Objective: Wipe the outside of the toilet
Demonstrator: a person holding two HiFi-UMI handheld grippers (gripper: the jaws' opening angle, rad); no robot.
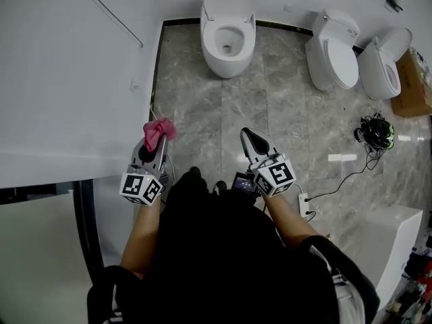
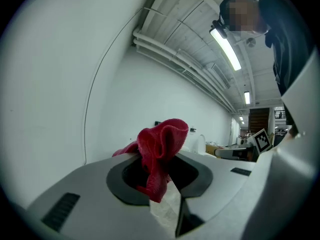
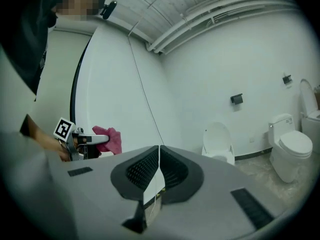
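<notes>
A white toilet point(image 1: 228, 29) with its lid up stands against the far wall, well ahead of both grippers; in the right gripper view this toilet point(image 3: 217, 143) shows past the jaws. My left gripper point(image 1: 156, 140) is shut on a red cloth point(image 1: 159, 130), which bunches out between its jaws point(image 2: 160, 151). My right gripper point(image 1: 251, 140) is held beside it at the same height, shut, with nothing between its fingers point(image 3: 159, 171). In the right gripper view the left gripper with the red cloth point(image 3: 109, 139) shows at the left.
Two more white toilets point(image 1: 334, 49) point(image 1: 383, 63) stand at the back right, beside a cardboard box point(image 1: 413, 83). A white partition wall point(image 1: 67, 73) runs along the left. A green-black device point(image 1: 375, 132) with a cable and a power strip point(image 1: 304, 202) lie on the grey marble floor point(image 1: 202, 113).
</notes>
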